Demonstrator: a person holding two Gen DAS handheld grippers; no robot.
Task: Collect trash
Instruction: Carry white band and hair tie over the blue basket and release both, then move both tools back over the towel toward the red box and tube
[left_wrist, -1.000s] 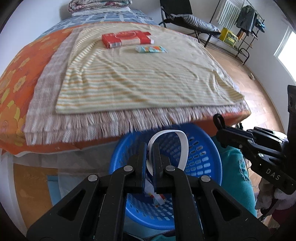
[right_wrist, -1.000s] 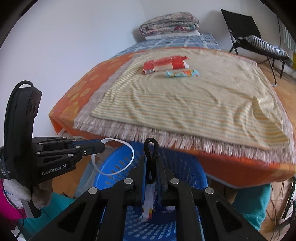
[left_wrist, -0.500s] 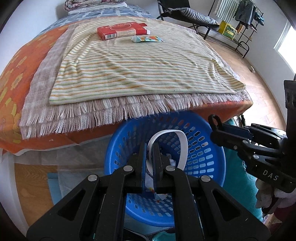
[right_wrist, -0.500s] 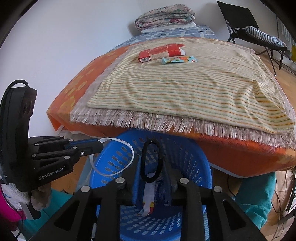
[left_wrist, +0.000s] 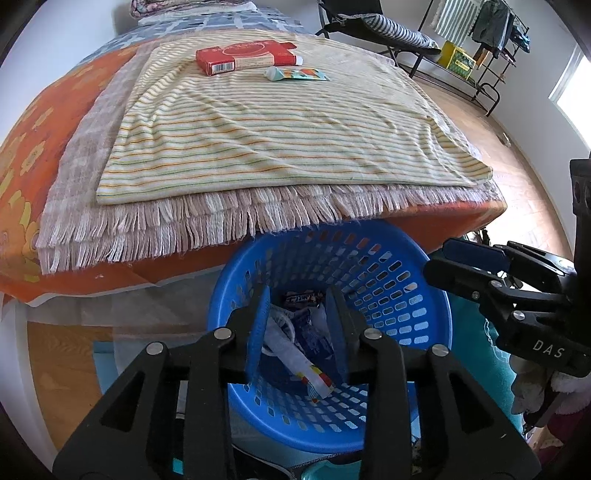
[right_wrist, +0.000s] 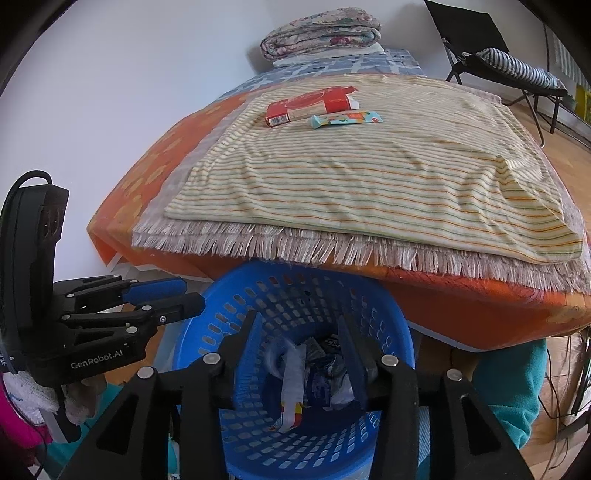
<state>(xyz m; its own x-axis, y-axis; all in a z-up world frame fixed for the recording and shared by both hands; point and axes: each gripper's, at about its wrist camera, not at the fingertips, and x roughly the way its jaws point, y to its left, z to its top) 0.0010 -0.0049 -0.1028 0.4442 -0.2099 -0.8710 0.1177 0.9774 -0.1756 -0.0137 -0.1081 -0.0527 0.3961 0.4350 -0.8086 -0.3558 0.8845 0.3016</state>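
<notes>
- Wrappers (left_wrist: 295, 354) lie heaped in the blue basket (left_wrist: 399, 280) under the bed's fringed edge.
- Left gripper (left_wrist: 299, 295) and right gripper (right_wrist: 301, 325), jaws just opened, hold nothing (both above the basket).
- Red box (left_wrist: 243, 57) and tube (left_wrist: 297, 74) lie on the striped cloth (left_wrist: 277, 136).

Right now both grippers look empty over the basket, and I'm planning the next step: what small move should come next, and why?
Probably lift the right gripper toward the red box on the bed. Both grippers have just been opening, nothing sits between the jaws of either, and wrappers already lie in the basket. The box and the tube beside it are what's left on the striped cloth.
</notes>
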